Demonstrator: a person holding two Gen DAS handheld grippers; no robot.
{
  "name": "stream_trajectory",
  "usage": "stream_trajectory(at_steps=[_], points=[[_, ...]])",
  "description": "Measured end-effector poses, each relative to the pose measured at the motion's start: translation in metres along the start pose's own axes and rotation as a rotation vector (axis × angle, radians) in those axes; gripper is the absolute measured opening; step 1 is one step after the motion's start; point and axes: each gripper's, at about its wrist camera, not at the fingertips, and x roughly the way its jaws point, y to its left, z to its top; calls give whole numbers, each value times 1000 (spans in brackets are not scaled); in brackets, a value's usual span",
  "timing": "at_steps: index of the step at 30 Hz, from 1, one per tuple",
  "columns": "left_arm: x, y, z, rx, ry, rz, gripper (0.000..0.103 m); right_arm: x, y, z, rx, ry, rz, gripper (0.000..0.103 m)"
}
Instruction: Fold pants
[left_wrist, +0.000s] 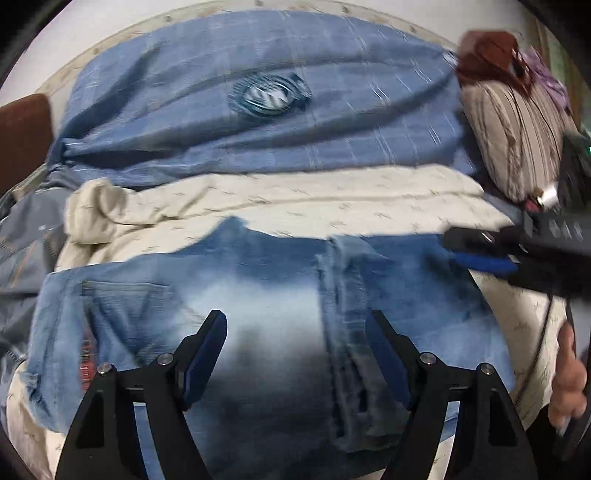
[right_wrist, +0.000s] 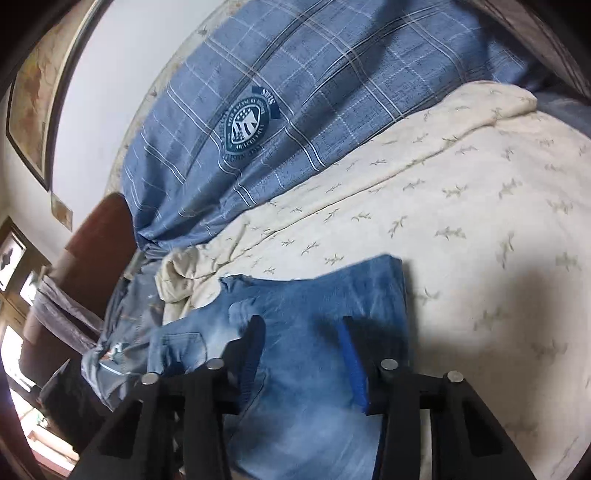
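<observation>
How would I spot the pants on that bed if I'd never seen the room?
Start at the big blue plaid blanket with its round crest. Below it spreads a cream sheet printed with small sprigs. The pants lie on that sheet nearest the cameras: faded blue denim with a stitched pocket, the only jeans fabric there.

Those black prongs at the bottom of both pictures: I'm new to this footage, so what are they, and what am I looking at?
They are the fingers of two hand-held grippers, each with a camera looking along them. One picture is from the left gripper, the other from the right gripper. Both are open and hold nothing. Below them lie blue jeans on a cream bedsheet, with a blue checked blanket behind. In the left view, the right gripper shows at the right edge, beside a striped pillow.
</observation>
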Motion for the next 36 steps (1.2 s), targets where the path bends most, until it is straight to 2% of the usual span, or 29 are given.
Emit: stream_trajectory(at_steps=[4, 6, 7, 12, 15, 18, 21, 23, 27, 29, 33, 36], points=[[30, -6, -7, 19, 125, 8, 79, 33, 2, 12, -24, 89, -14, 42], [36, -1, -9, -14, 144, -19, 81, 55, -2, 12, -34, 177, -27, 42], [36, 0, -9, -12, 140, -22, 82, 65, -3, 13, -42, 188, -56, 38], [29, 2, -12, 16, 125, -45, 82, 69, -1, 19, -25, 156, -35, 39], [17, 13, -10, 2, 105, -50, 82, 55, 4, 22, -11, 109, 44, 40], [7, 29, -11, -7, 84, -47, 82, 43, 25, 16, -90, 97, 113, 40], [11, 34, -15, -3, 120, -34, 82, 58, 42, 6, -151, 136, 52, 40], [14, 35, -18, -3, 138, -29, 82, 88, 43, -1, -151, 216, -20, 40], [0, 39, -17, 22, 79, 8, 82, 92, 39, -2, -145, 203, -5, 40], [-11, 48, -18, 15, 44, 34, 82, 81, 28, -2, -75, 189, 41, 40], [-43, 73, -22, -43, -39, 76, 82, 44, 29, -5, -90, 121, 96, 40], [-66, 97, -26, -110, -91, 137, 82, 20, 32, -14, -114, 94, 141, 47]])
